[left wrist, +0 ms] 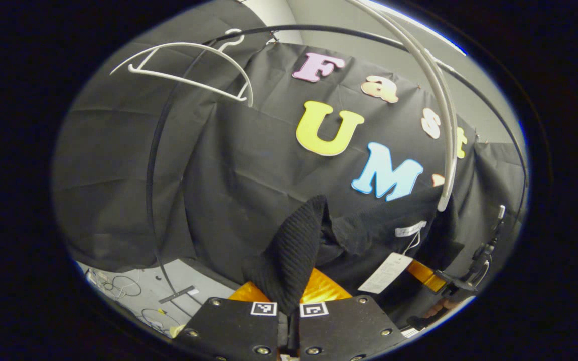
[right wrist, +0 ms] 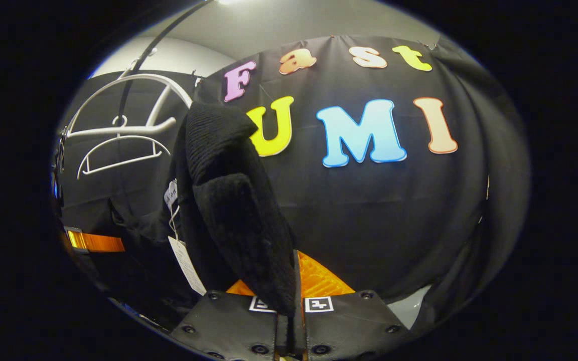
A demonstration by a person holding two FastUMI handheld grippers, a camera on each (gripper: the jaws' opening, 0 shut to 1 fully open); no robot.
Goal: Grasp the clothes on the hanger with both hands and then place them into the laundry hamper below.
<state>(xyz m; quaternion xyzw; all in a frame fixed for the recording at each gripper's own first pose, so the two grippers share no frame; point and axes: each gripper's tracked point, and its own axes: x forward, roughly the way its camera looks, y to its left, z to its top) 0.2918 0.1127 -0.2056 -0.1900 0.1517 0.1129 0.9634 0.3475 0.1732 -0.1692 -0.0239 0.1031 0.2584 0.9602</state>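
Both grippers, left [left wrist: 289, 313] and right [right wrist: 290, 307], pinch the black knit sweater [left wrist: 294, 250] at bottom centre, off the white hanger [left wrist: 188, 70] upper left, above the orange hamper [right wrist: 319, 278]; soft, light, droopy, so hold by bunched edges.

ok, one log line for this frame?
left hand-held gripper: shut on black garment | right hand-held gripper: shut on garment | white hanger: bare | hamper: not reached
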